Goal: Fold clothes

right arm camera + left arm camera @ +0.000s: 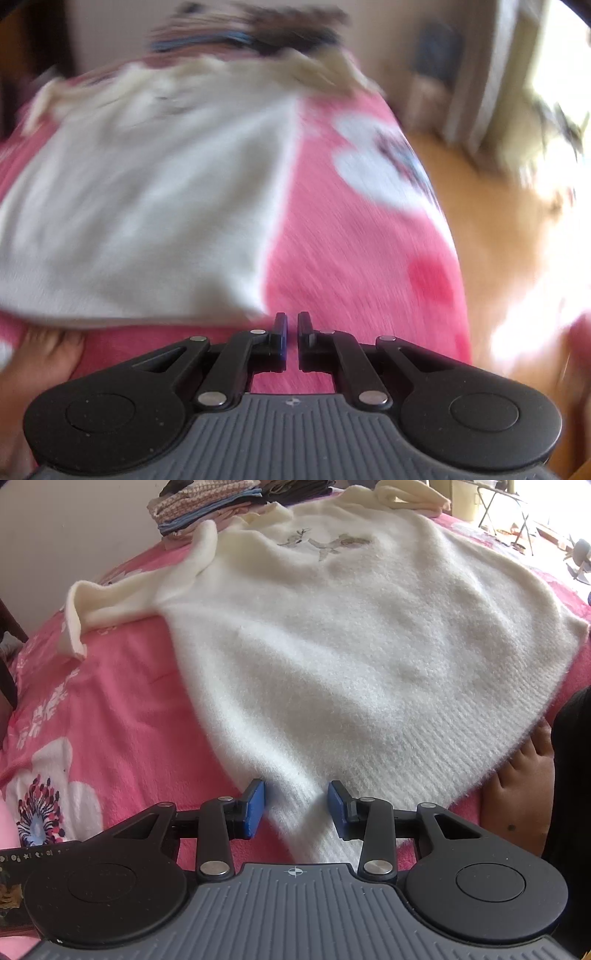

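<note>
A fluffy white sweater (pixel 314 646) lies flat on a pink flowered blanket (pixel 122 709), its left sleeve (pixel 110 602) bent out to the side. My left gripper (pixel 296 808) is open at the sweater's near hem corner. The fabric runs between the blue pads (pixel 255 808), which do not press on it. The right wrist view is blurred. There the sweater (pixel 140 206) fills the left side, and my right gripper (pixel 292 332) is shut and holds nothing. It hovers over the pink blanket (pixel 351 258) just right of the hem corner.
A stack of folded clothes (pixel 207 506) sits at the far edge of the bed, with a folded cream garment (pixel 410 496) beside it. A person's bare foot (pixel 524 794) rests by the hem on the right. Wooden floor (pixel 480 221) lies beyond the bed's right edge.
</note>
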The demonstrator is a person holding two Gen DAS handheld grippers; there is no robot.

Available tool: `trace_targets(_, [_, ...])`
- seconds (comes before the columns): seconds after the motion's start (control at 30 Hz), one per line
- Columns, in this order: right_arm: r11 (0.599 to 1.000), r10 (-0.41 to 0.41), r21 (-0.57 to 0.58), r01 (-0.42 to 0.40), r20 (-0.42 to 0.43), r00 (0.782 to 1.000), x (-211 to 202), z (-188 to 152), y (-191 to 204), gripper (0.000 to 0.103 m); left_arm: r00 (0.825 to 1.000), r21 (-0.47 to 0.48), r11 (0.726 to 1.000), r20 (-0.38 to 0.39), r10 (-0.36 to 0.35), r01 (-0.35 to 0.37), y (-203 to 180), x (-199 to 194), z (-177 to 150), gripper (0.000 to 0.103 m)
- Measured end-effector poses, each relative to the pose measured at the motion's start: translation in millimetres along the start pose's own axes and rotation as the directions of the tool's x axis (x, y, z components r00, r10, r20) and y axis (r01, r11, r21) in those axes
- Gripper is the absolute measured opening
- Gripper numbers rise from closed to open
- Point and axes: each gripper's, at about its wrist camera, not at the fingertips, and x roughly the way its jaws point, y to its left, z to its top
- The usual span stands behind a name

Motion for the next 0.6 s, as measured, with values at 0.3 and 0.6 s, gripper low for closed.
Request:
trace_targets(0.3, [0.984,0.116,0.122,-0.132,0.129,0.985,-24.9,14.8,-31.2,0.007,1.0,-0.005,1.0,-0.003,0.005,-0.005,3.0,-4.4,-1.0,0.039])
trace_targets(0.6, [0.961,0.192,-0.201,-0.187,0.003,0.981,27.5,34.4,41.2,0.007,1.0,0.02,1.0,-0.008,0.01,-0.01,1.5,-5.2,-3.9,0.039])
